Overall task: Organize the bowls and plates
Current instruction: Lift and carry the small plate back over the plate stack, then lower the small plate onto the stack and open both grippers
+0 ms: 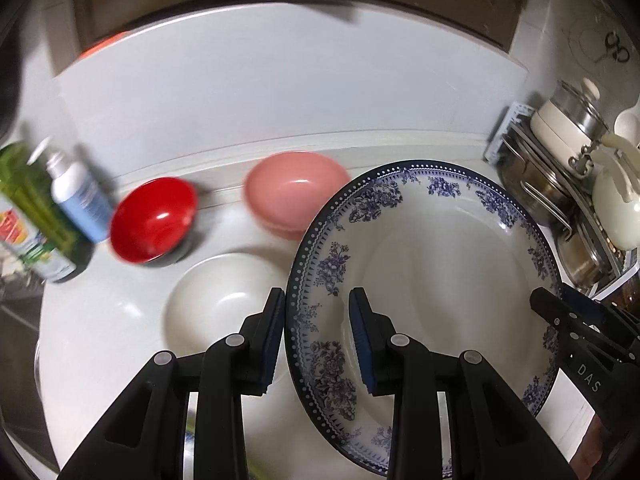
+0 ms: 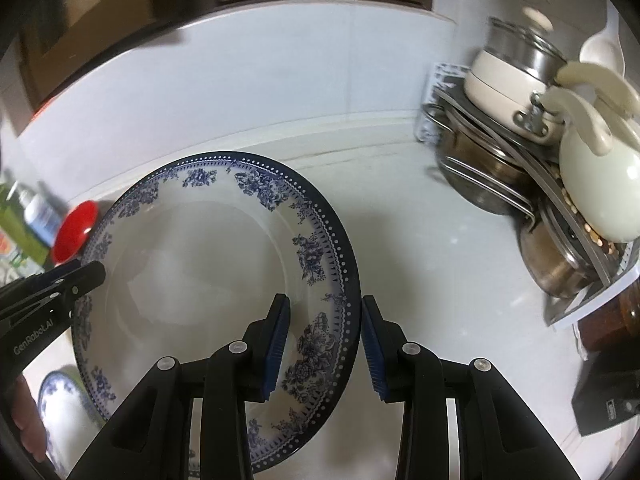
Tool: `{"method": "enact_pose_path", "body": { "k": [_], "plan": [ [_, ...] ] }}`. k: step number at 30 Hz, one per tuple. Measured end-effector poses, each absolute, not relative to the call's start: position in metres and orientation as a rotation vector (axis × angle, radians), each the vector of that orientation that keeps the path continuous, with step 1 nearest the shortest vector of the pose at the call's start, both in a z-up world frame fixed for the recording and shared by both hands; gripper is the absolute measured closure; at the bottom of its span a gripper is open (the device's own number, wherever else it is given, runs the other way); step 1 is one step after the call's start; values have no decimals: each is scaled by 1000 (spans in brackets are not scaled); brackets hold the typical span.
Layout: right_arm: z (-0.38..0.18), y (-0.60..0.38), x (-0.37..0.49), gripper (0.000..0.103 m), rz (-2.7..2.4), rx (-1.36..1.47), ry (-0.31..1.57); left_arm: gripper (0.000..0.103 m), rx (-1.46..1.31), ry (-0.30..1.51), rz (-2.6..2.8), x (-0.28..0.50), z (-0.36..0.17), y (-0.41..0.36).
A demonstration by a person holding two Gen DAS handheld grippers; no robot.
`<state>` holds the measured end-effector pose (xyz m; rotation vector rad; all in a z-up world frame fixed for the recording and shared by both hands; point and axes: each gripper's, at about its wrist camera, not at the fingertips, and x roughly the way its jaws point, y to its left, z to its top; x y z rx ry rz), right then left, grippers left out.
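Plate (image 1: 424, 264), large, glazed white with blue floral rim, is held off the white counter (image 2: 420, 248) between two tools. Left gripper (image 1: 318, 338) pinches the plate's left rim, one pad under, one on the upper face; right gripper (image 2: 324, 344) pinches the opposite rim the same way. Judgement: ceramic, stiff, fairly heavy, brittle; glaze is slick, so a rim pinch could slip if the plate tilts. Best hold looks like opposite rim points, kept level, as now. Farther out on the counter: white bowl (image 1: 224, 300), red bowl (image 1: 154, 220), pink bowl (image 1: 296, 196), all upright and apart. Second blue-patterned plate (image 2: 60, 404) lies low at left in the right wrist view. Pot rack (image 2: 532, 168) sits far right.
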<state>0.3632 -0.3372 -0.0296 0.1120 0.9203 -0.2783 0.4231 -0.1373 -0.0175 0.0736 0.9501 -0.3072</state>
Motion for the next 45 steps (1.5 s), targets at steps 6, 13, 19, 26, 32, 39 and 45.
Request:
{"method": "enact_pose_path", "body": {
  "k": [6,13,19,26,32,39,45],
  "plan": [
    [-23,-297,353,66,-222,82,910,70,32,940,-252,400,-14,-89],
    [-15,-244,346,66,-147,40,901,70,-17,928,-175,373,-11,-34],
    [-11,-206,340,66,-85,18,887,70,-41,919,-109,351,-8,9],
    [-16,-163,332,66,5,-3,898,70,-76,929,-24,325,-14,53],
    [-27,-131,328,66,73,-35,925,70,-115,958,35,306,-20,86],
    [-40,-99,322,66,151,-73,960,70,-122,983,101,288,-30,109],
    [-54,-82,318,66,195,-104,998,70,-125,1039,114,279,-48,120]
  ]
}}
